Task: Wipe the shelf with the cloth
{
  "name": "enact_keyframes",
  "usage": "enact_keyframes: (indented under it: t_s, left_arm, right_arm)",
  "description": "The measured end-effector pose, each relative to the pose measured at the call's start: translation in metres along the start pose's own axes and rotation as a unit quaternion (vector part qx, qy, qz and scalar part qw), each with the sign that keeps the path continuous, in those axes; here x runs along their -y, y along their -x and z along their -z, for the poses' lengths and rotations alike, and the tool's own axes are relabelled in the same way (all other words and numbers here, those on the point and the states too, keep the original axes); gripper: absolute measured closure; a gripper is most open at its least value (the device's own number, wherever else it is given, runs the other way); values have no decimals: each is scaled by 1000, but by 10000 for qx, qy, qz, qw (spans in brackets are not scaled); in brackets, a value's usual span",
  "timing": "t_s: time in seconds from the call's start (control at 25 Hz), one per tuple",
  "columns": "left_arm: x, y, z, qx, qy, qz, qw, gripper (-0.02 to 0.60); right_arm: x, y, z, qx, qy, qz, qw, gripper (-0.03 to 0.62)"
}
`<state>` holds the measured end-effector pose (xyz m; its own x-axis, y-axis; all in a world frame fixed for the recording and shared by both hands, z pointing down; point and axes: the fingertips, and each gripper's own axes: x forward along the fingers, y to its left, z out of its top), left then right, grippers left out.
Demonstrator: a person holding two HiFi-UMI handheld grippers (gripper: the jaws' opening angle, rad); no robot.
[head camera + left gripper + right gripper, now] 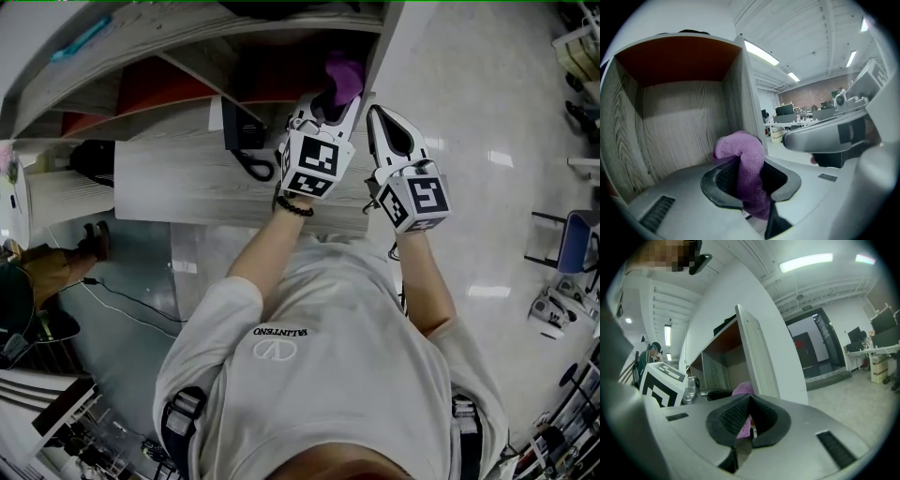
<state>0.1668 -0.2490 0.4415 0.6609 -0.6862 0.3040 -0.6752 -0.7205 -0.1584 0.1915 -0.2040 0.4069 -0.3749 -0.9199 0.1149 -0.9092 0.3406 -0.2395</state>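
Observation:
A purple cloth point(343, 75) is bunched between the jaws of my left gripper point(330, 98), which is shut on it. In the left gripper view the cloth point(740, 147) hangs in front of an open shelf compartment point(679, 117) with wood-grain walls and an orange-red ceiling. The left gripper point(751, 179) is at the compartment's mouth, near its right wall. Just to the right, outside the shelf's white side panel point(377, 52), my right gripper point(382, 114) is shut on nothing. From the right gripper point(749, 398) view, the cloth point(742, 390) shows behind the jaws.
A wood-grain board point(197, 178) lies below the compartment, with a black corded device point(244, 141) on it. A black object point(92, 157) sits at its left end. The white side panel point(754, 357) stands close on the right gripper's left. An office floor with a chair point(574, 242) lies to the right.

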Motion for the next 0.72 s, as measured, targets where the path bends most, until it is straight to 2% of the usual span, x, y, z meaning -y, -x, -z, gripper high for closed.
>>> enact_keyframes:
  t_s: [0.72]
  left_arm:
    - [-5, 24, -49, 373, -234, -53, 9990, 481]
  right_arm:
    - [-19, -6, -40, 203, 269, 43, 9994, 595]
